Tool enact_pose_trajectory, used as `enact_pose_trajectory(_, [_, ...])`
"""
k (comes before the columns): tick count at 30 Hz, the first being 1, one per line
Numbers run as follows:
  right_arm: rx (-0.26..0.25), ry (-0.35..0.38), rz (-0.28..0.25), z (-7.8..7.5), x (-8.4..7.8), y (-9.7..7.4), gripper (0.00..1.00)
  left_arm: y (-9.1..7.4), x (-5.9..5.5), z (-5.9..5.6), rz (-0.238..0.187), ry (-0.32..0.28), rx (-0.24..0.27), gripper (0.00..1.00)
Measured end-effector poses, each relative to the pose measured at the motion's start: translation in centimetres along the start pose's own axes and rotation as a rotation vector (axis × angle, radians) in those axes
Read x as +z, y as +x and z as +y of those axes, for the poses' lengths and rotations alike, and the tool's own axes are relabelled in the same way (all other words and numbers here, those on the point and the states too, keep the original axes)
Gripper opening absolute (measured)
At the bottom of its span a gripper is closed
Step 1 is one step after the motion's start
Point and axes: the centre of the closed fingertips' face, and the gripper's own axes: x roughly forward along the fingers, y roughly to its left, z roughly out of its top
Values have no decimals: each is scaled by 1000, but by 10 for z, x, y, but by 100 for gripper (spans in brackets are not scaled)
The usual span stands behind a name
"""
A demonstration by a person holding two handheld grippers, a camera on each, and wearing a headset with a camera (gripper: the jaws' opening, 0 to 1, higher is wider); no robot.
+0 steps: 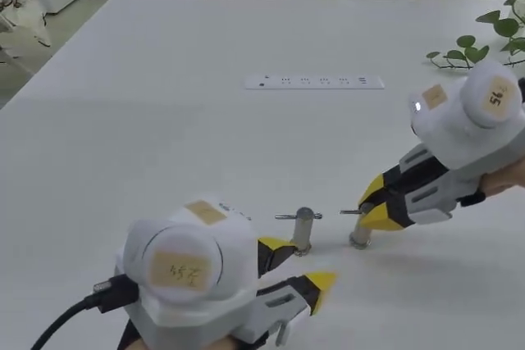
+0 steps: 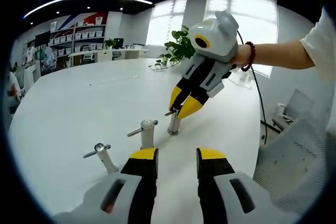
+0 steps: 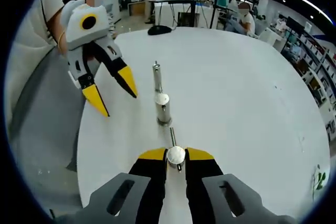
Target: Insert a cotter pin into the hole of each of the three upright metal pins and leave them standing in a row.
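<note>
Thin silver cotter pin [image 1: 351, 211] is poking out at nine o'clock of the right gripper [image 1: 373, 206] in the head view, level with the top of the short upright steel pin [image 1: 359, 239] that is standing on the broad white desk [image 1: 205, 137]. The middle steel pin [image 1: 303, 234], with a cotter of its own through it, is standing just beside at nine o'clock. The left gripper [image 1: 299, 264] is hovering near its foot at six o'clock, so a careless swing there is risking a knock.

In the left gripper view its jaws are gaping and gripping nothing. The far-left steel pin [image 2: 105, 157] is standing at ten o'clock of them, also crossed by a cotter, and all three are forming a row.

In the right gripper view the jaws are sitting drawn in close on either side of the pin's round head, with the cotter running between them. I cannot tell what they are pinching, if anything. Pushing off the hole's line, or pulling away with the cotter half seated, is likely to be what tips this pin into its neighbour and breaks the row.
</note>
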Motion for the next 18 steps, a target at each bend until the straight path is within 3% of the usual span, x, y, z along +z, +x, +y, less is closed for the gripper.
enact_pose_trajectory(9, [28, 13, 4, 1, 0, 0, 14, -19, -1, 6, 2, 23, 13, 30])
enact_pose_trajectory(18, [32, 20, 4, 0, 0, 2, 15, -37, 1, 18, -11, 17, 56, 34])
